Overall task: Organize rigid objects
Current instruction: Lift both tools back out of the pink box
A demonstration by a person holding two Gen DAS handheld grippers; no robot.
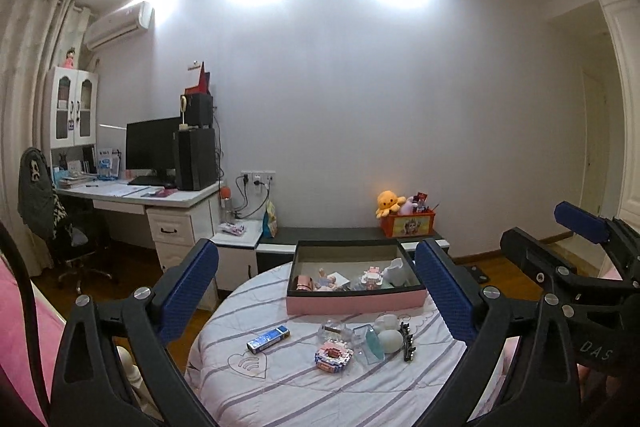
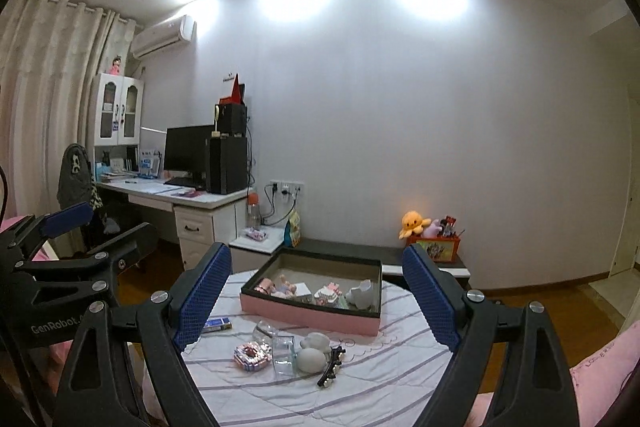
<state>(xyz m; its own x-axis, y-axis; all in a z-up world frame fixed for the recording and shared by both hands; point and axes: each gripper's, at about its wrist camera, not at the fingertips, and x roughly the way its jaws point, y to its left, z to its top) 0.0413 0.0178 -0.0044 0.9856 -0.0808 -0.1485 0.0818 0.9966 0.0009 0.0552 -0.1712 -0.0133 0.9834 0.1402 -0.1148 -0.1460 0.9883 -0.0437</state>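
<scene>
A pink box [image 1: 354, 301] [image 2: 308, 315] with a dark rim stands at the far side of the round striped table [image 1: 280, 387] [image 2: 380, 387] and holds several small items. In front of it lie a blue carton [image 1: 268, 338] [image 2: 217, 324], a pink block toy [image 1: 333, 350] [image 2: 251, 355], a clear square glass [image 2: 285, 354], a white figurine [image 1: 389, 335] [image 2: 314, 353] and a black hair clip [image 1: 407, 342] [image 2: 330, 366]. My left gripper [image 1: 318, 301] is open and empty above the table. My right gripper [image 2: 316, 307] is open and empty too.
A white desk [image 1: 132, 193] with monitor and computer tower stands at the left wall, with a chair [image 1: 48, 211] beside it. A low dark bench [image 1: 340, 235] behind the table carries an orange toy box [image 1: 408, 223]. Pink bedding lies at the frame edges.
</scene>
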